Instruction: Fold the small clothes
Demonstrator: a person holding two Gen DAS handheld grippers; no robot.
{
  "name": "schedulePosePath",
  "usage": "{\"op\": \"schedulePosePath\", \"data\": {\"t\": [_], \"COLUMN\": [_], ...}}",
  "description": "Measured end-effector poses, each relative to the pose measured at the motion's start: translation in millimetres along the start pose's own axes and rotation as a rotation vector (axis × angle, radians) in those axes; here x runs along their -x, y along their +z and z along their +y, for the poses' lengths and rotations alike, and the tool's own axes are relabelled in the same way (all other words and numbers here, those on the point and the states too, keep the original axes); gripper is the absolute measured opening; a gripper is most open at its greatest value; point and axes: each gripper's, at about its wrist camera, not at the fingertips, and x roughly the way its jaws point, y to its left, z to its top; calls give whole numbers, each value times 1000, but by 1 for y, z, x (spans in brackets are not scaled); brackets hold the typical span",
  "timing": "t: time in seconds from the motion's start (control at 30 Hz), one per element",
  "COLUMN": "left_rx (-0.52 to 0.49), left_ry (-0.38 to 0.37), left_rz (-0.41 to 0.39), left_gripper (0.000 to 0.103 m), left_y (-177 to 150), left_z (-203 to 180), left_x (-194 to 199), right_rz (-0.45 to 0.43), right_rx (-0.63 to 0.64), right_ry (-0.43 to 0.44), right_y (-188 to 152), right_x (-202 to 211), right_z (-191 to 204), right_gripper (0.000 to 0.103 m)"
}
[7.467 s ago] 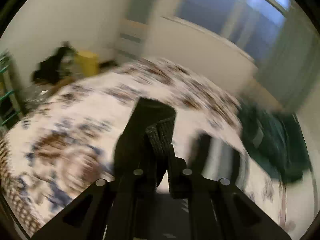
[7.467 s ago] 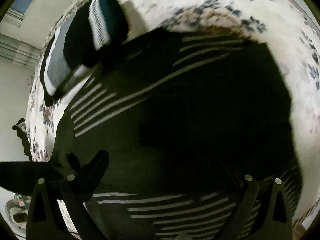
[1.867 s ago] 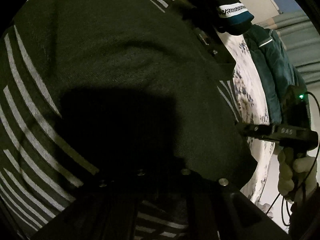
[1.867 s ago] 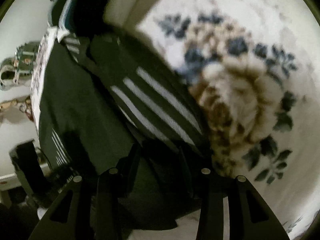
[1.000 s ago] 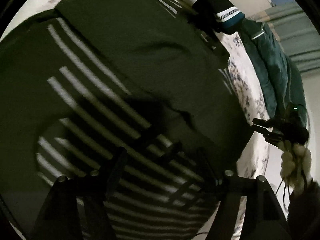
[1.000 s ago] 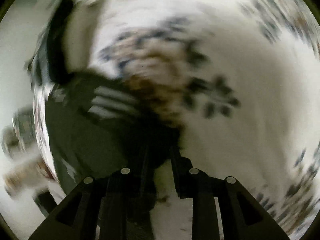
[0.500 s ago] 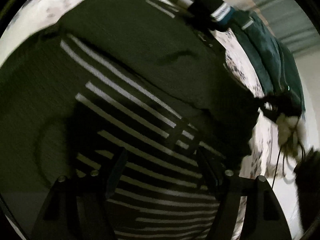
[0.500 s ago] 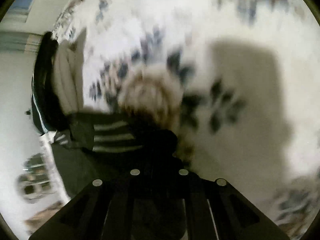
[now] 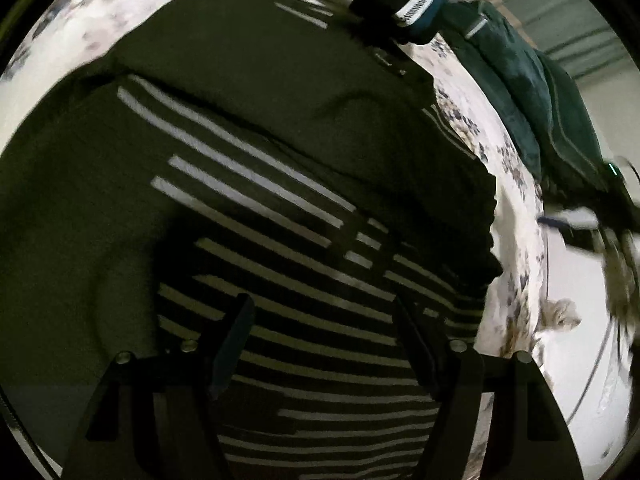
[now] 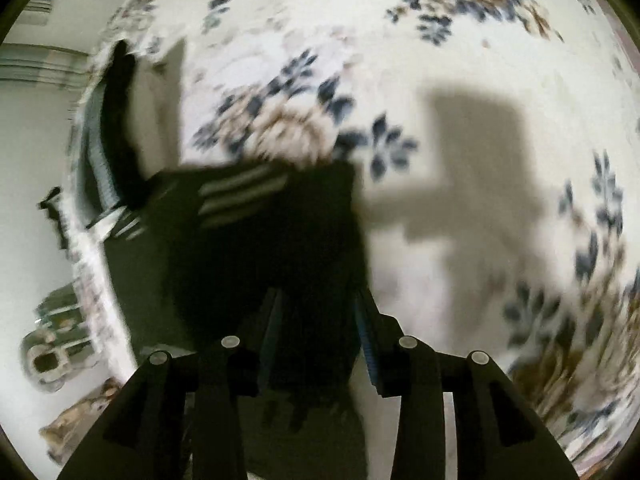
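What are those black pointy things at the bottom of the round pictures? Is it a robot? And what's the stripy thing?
It's no robot. A person holds a grabbing tool in each hand, and each tool carries a tiny round-view camera looking along its two fingers.

One picture is from the left gripper. Its fingers stand apart, holding nothing, above a dark striped top lying on a flowery bedspread.

The other picture is from the right gripper. Its fingers are opening, with dark cloth between them, though blur hides whether they touch it.

A teal garment lies further back on the bed.
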Motion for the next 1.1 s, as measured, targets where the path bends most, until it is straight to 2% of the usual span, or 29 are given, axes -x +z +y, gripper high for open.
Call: {"op": "schedulePosePath", "data": {"t": [0.1, 0.17, 0.2, 0.3, 0.43, 0.5, 0.53, 0.57, 0.7, 0.83, 0.97, 1.1], "left_rx": [50, 86, 95, 109, 111, 102, 91, 79, -4, -111, -119, -89], "left_ry": [-30, -55, -59, -35, -6, 18, 40, 64, 144, 219, 219, 191], "left_rz": [-2, 0, 3, -3, 6, 15, 21, 23, 16, 27, 20, 20], "left_gripper": [69, 69, 69, 69, 69, 69, 69, 69, 69, 69, 69, 69], "left_y": [-1, 2, 4, 13, 26, 30, 33, 34, 40, 37, 35, 37], "left_z": [-17, -28, -34, -50, -70, -75, -78, -80, -92, -102, -101, -100], "left_x": [-5, -11, -16, -33, -65, -79, -88, -93, -106, -114, -112, -109], "right_rz": [-15, -15, -19, -41, -34, -79, -94, -94, -132, -131, -127, -77], "right_rx": [-34, -111, -156, -235, -296, -309, -314, -313, -259, -245, -232, -185], "right_ry": [75, 149, 170, 186, 238, 273, 258, 227, 191, 229, 261, 210], "right_y": [-29, -41, -43, -45, -35, -31, -30, -30, -34, -41, -51, -62], "right_x": [-4, -23, -26, -52, -81, -87, -90, -92, -82, -67, -50, -50], "right_z": [-13, -28, -48, -67, -77, -80, -81, -80, -70, -65, -60, -60], "right_gripper": [40, 40, 40, 40, 40, 36, 14, 6, 6, 6, 6, 5]}}
